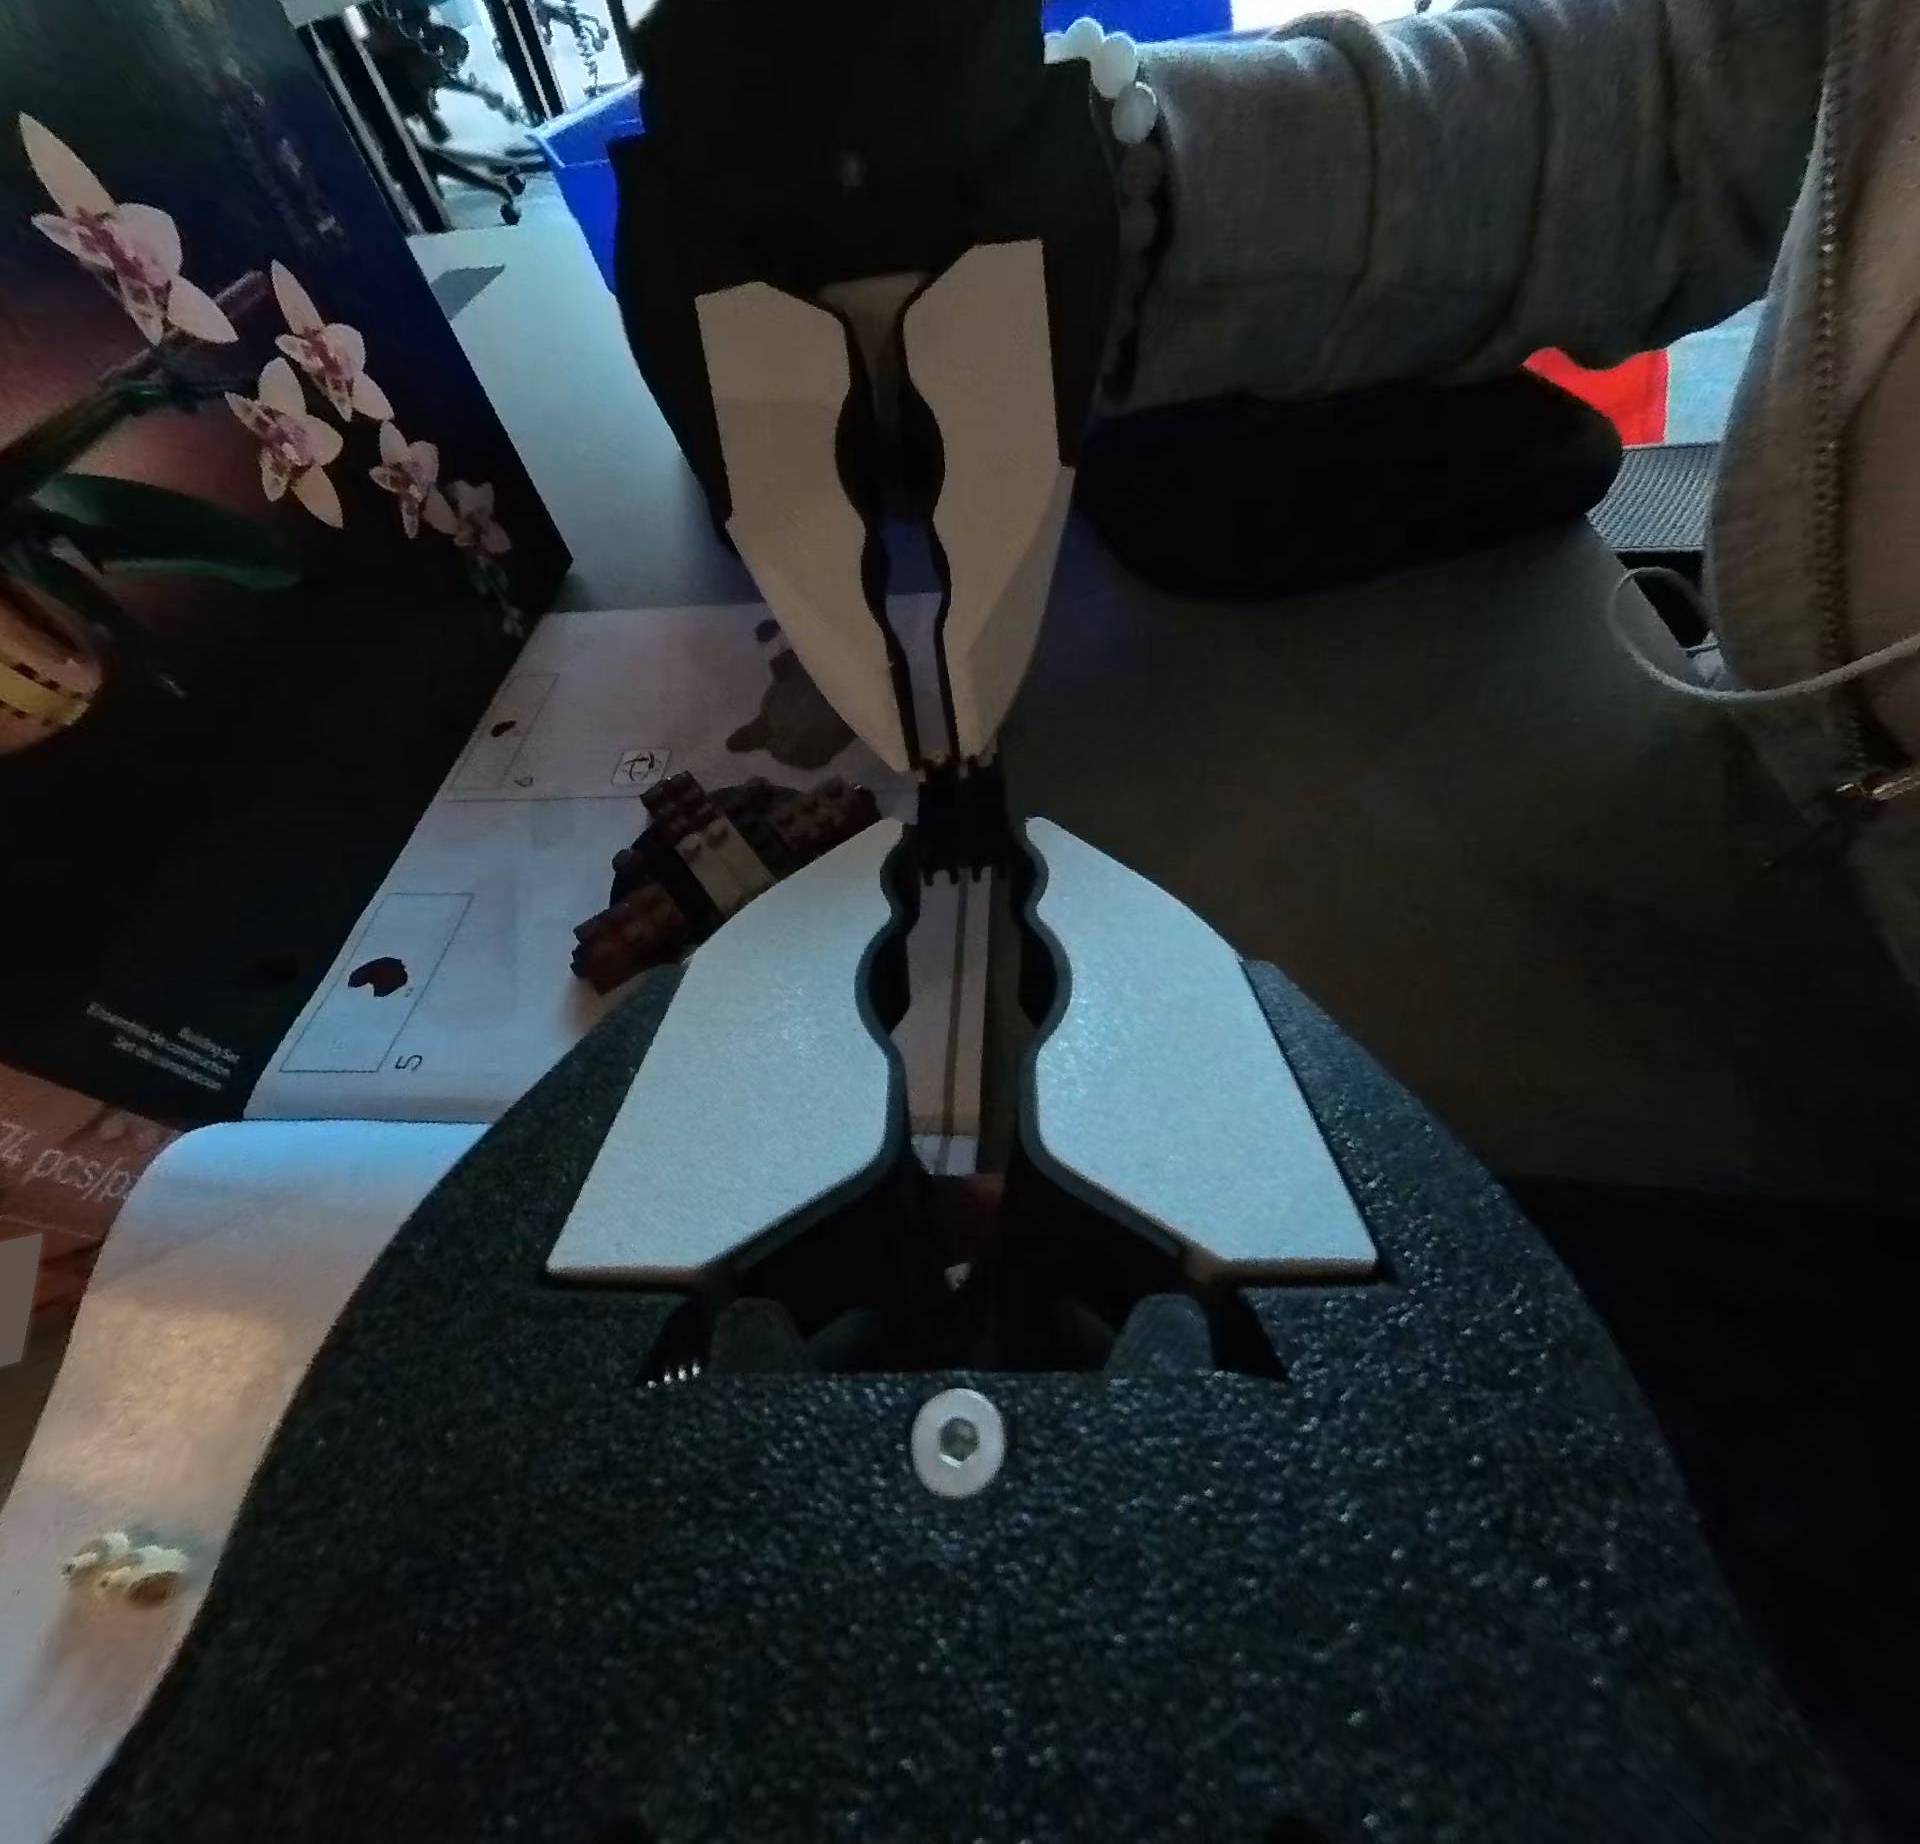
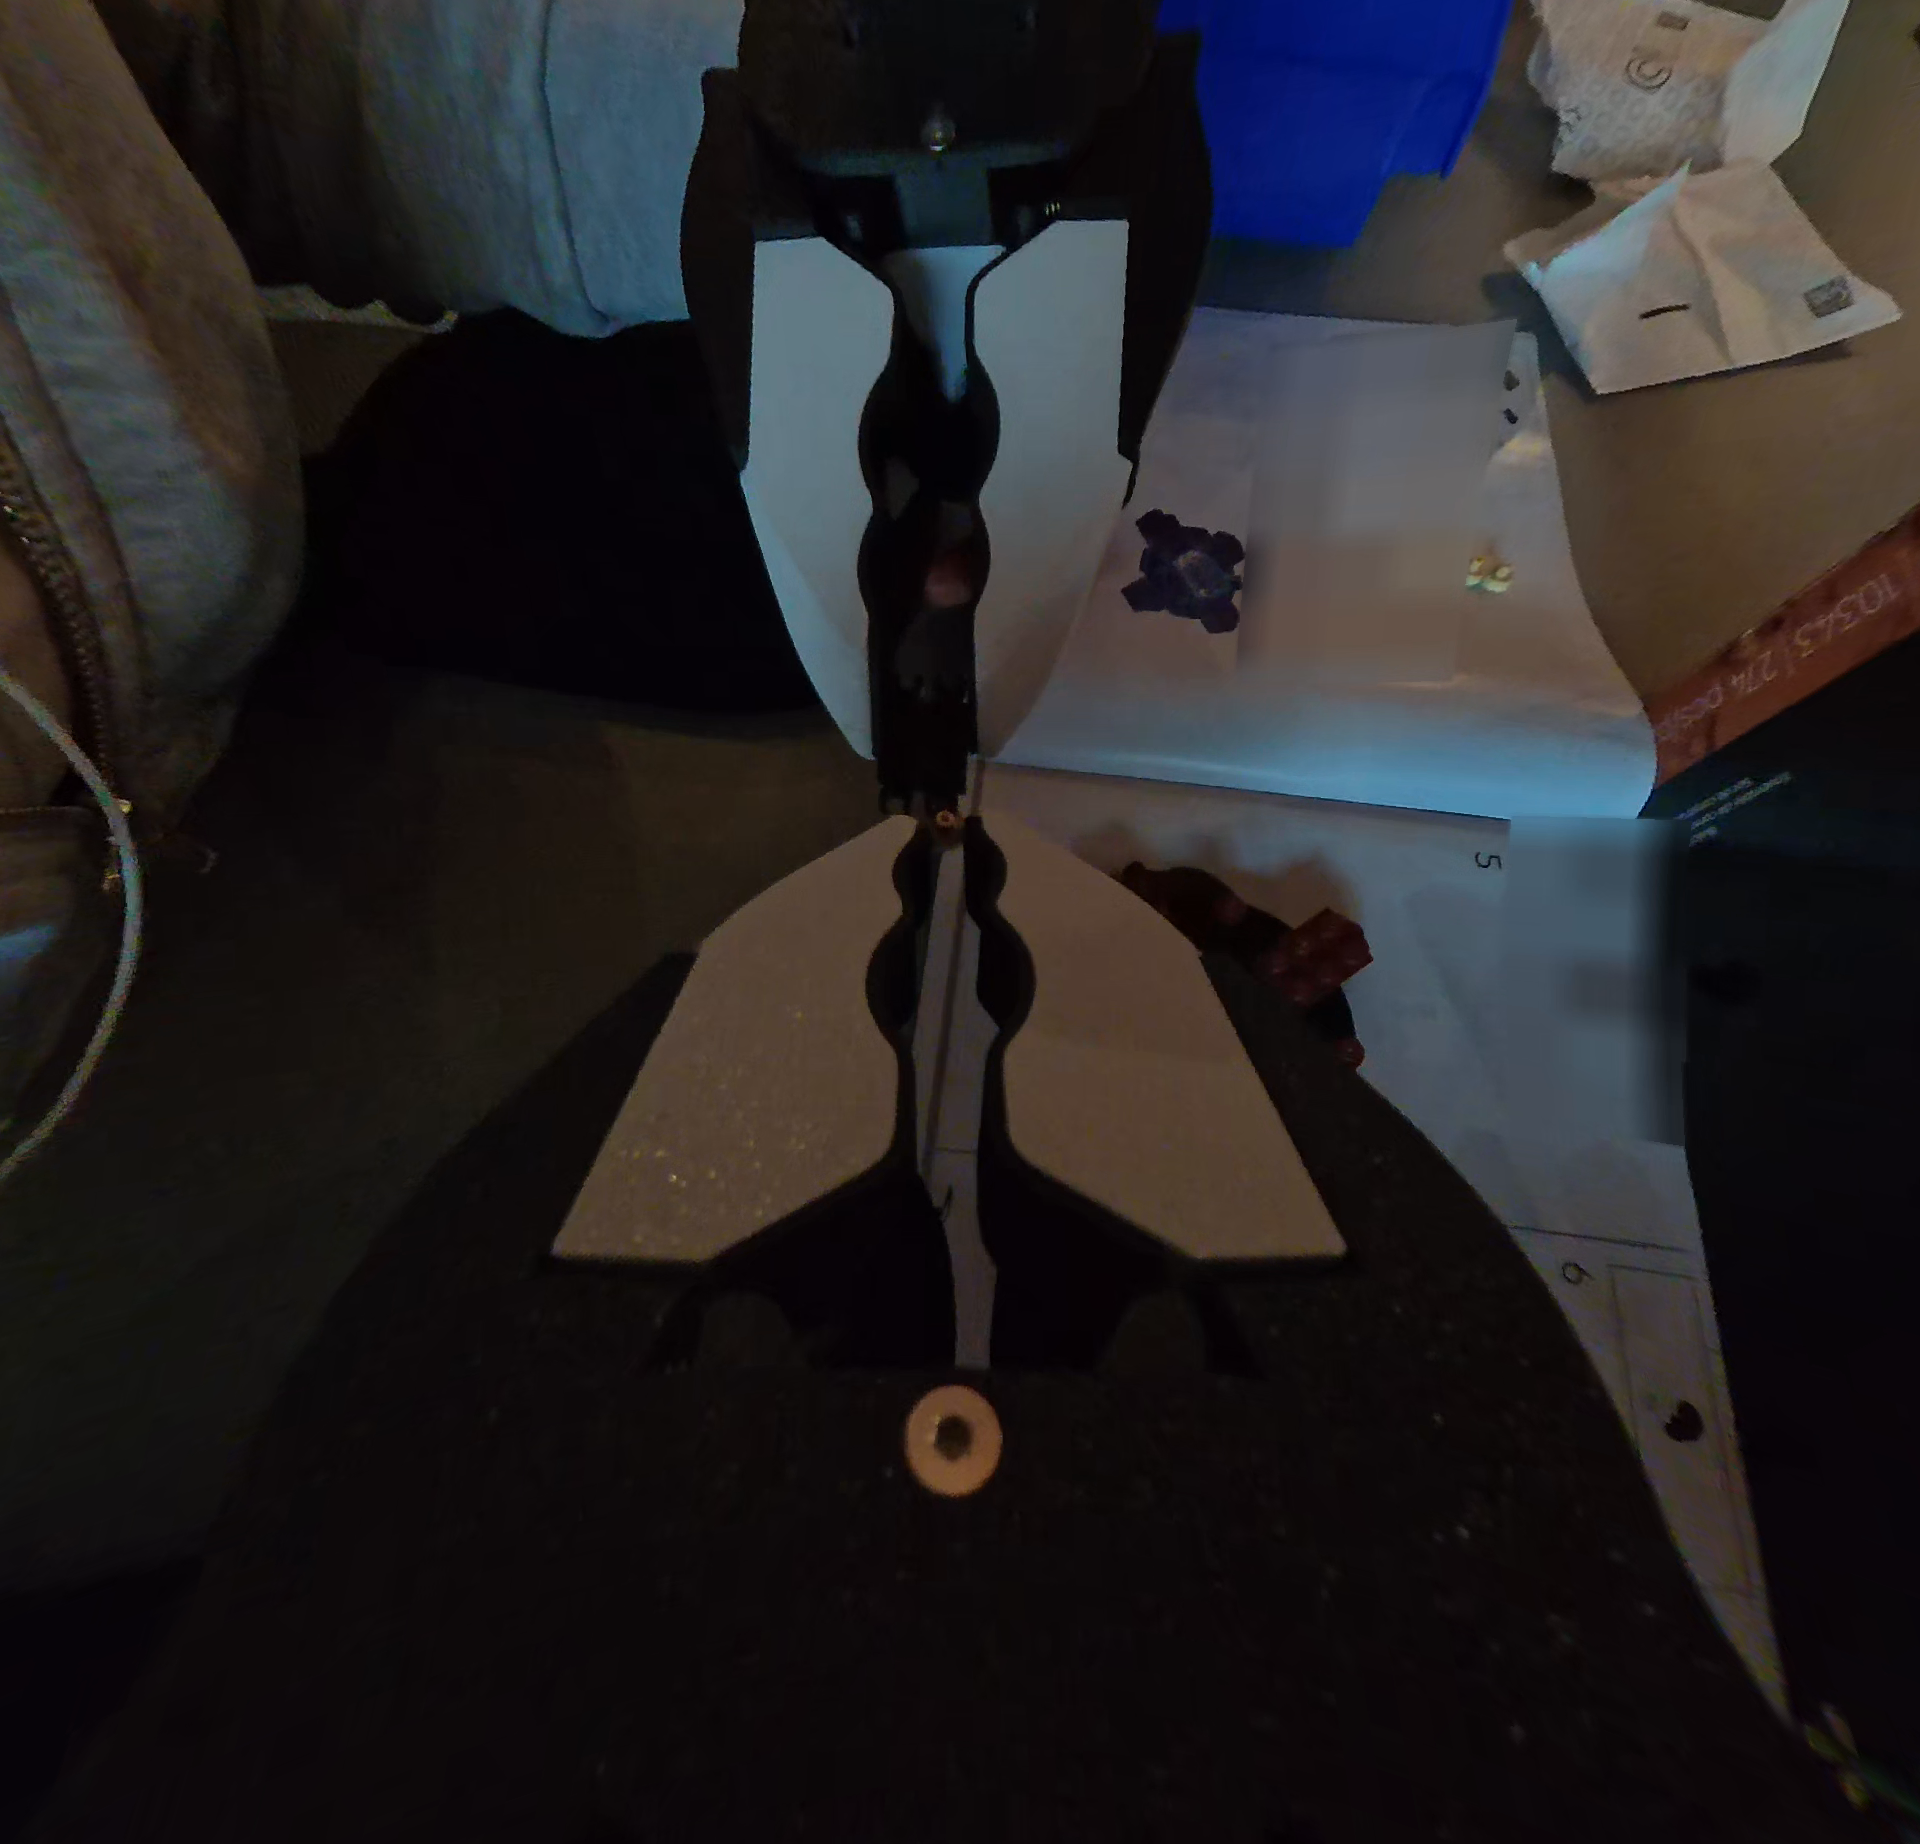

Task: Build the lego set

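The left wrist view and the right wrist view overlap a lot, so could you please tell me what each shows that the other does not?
Only the left wrist view shows the flower picture on the dark box and a white bead bracelet.

Only the right wrist view shows crumpled white paper bags and a blue printed figure on a page.

Both show the two tongs meeting tip to tip around a small black piece, the brown brick model on the open booklet, a grey sleeve and a blue bin.

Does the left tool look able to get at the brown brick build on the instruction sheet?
Likely not as is: the brown brick build lies in the open just left of the left tool, but its fingers pinch a black piece.
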`<state>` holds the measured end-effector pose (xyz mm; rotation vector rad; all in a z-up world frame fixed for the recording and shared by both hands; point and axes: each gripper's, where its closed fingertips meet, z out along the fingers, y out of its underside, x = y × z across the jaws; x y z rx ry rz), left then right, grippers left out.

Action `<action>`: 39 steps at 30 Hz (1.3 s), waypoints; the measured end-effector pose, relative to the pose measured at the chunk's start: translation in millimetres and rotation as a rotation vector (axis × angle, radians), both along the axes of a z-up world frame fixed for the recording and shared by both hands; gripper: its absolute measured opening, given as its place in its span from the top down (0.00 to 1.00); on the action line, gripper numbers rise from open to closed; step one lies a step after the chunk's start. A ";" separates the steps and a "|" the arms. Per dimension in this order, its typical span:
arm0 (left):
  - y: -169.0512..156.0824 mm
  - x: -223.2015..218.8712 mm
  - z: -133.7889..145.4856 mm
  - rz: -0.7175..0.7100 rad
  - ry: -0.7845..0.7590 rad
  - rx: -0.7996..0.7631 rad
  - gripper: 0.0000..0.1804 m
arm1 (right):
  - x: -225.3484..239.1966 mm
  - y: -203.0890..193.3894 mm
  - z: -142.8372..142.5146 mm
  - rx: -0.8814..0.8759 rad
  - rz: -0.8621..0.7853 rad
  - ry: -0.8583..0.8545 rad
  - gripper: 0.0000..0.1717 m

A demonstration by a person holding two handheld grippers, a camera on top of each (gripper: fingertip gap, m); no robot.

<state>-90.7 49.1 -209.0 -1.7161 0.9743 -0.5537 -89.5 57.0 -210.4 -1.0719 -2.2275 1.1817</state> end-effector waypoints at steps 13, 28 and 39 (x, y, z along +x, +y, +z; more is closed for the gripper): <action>0.1 -1.0 -4.1 -0.002 0.000 0.002 0.91 | -1.5 -1.4 -6.2 0.009 0.011 -0.016 0.98; -0.2 -1.5 -16.8 -0.014 0.104 -0.016 0.91 | -1.1 -1.4 -16.6 0.048 0.036 -0.025 0.98; 8.9 -8.9 -48.1 -0.038 0.288 -0.090 0.91 | -6.7 6.6 -53.4 0.117 0.009 -0.062 0.98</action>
